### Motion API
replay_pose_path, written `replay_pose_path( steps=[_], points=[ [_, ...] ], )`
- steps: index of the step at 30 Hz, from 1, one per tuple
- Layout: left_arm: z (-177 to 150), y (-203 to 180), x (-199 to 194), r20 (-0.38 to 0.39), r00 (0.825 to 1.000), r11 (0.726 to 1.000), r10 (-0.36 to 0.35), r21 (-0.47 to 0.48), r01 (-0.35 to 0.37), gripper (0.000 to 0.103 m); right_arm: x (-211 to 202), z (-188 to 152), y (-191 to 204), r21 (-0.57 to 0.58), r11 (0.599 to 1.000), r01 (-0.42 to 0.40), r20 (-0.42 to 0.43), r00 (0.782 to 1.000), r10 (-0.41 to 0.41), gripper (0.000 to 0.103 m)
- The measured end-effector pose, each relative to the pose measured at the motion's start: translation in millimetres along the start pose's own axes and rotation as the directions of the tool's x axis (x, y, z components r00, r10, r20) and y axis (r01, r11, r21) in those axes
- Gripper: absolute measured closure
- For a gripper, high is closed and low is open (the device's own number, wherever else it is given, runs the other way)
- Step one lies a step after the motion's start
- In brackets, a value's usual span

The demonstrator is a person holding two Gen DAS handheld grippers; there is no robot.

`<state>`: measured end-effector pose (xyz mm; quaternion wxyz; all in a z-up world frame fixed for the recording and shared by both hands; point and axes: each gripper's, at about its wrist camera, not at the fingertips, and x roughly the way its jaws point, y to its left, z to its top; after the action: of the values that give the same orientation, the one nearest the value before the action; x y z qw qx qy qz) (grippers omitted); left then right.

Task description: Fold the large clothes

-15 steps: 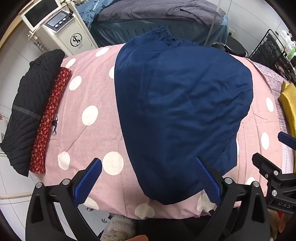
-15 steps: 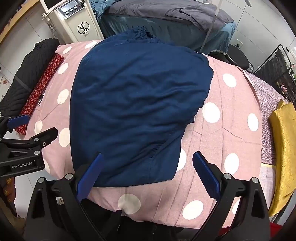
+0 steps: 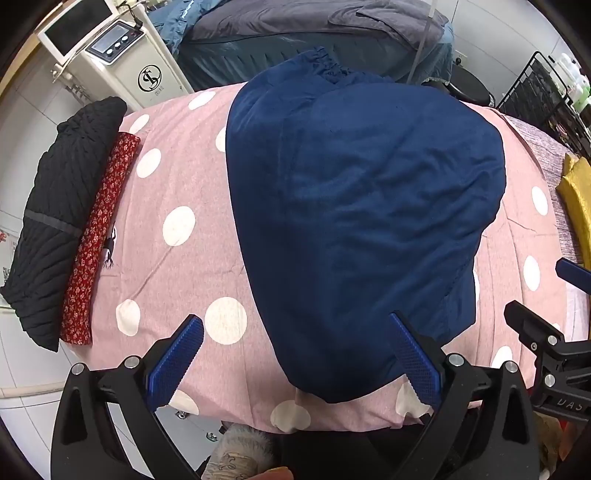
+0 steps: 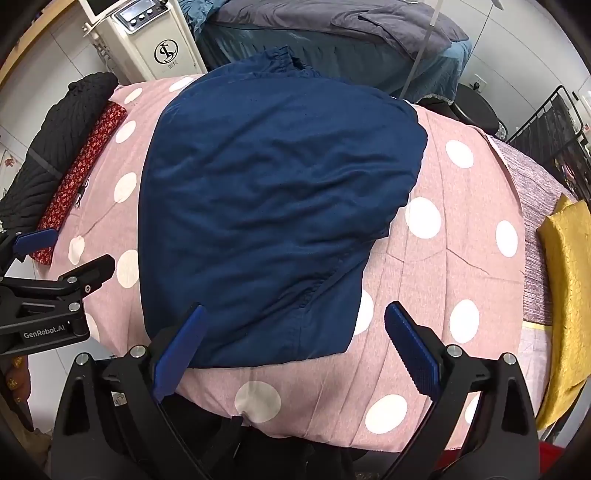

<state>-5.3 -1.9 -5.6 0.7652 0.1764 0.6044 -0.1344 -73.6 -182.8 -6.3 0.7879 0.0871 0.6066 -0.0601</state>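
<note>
**Two tools wait over a blue garment**

While both tools point down at the desk, their blue pads stand wide apart and hold nothing. The left tool [image 3: 295, 354] hangs over the near edge, with one pad above the pink cloth and the other above the near end of the blue garment [image 3: 362, 206]. The right tool [image 4: 293, 343] hangs just beside it, with one pad over the blue garment's near edge and the other over the pink cloth.

The blue garment lies spread out in the middle of the desk, a bit wrinkled, with a gathered band at its far end. Under it is the pink cloth with white dots [image 4: 443, 280], which covers the desk top.

Along the left edge lie a folded black knit [image 3: 62, 206] and, touching it, a folded red flowery cloth [image 3: 99, 236]. On the right edge sits a yellow cloth [image 4: 569, 288]. Behind the desk stand a white machine [image 3: 122, 59] and a bed with grey covers [image 4: 332, 26].
</note>
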Motion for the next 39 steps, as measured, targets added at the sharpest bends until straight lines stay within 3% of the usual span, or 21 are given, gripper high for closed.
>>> replay_pose_path(
  steps=[39],
  points=[
    [0.2, 0.8, 12.8, -0.045, 0.999, 1.0, 0.003, 0.003, -0.003, 0.006, 14.9, -3.9, -9.4, 0.033, 0.999, 0.006, -0.051, 0.999, -0.005, 0.008]
  ],
)
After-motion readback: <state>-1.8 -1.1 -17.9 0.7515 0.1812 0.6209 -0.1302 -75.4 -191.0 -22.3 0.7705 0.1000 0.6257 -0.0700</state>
